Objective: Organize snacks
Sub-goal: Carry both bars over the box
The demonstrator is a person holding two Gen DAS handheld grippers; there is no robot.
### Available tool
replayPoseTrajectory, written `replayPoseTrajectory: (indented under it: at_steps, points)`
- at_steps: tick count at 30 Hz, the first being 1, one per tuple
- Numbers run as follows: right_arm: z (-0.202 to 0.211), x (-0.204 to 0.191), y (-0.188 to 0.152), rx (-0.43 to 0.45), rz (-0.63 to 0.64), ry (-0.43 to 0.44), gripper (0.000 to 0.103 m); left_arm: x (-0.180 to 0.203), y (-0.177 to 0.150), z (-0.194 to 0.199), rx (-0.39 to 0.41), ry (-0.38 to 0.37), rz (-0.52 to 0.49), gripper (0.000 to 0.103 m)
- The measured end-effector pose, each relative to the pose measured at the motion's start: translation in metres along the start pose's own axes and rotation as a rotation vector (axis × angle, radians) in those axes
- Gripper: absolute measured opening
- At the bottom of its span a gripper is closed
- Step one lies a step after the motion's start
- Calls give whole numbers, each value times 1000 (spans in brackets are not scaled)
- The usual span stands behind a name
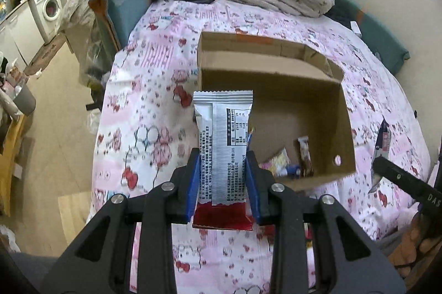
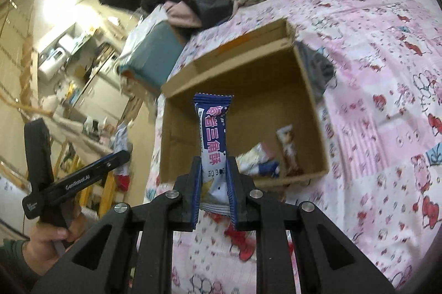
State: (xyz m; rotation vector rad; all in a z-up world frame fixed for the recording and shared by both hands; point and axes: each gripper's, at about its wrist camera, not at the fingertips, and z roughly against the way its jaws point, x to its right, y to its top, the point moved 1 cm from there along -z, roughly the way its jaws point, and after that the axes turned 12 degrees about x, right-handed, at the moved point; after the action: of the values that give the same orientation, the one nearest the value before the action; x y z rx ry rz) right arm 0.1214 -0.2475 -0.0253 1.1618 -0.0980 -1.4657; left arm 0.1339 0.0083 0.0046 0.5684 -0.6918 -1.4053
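Both hands loaded. Left gripper [image 1: 223, 169] clamps silver-red packet [image 1: 222, 133], right gripper [image 2: 214, 178] pinches blue packet [image 2: 213, 133], both poised short of cardboard box [image 1: 346, 128], likely for dropping beside snacks inside [image 1: 287, 161].

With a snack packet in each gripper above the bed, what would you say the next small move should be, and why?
Probably carry the left gripper, shut on the silver packet, forward over the cardboard box and let go. The box is open, already holds a few snacks, and has bare floor free. The right gripper, shut on the blue packet, could follow.
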Motion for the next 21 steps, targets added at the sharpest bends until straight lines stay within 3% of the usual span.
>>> replayPoseTrajectory:
  at_steps: [10,18,21]
  points:
    - [-34,31,34,14,-26,-67,18,32,23,-37,27,-16,-63,27]
    - [-60,51,26,-47,-42,-144,18,51,9,-77,14,-30,-127,27]
    - [-70,56,18,-90,-22,-192,18,51,2,-92,-27,-57,-111,27]
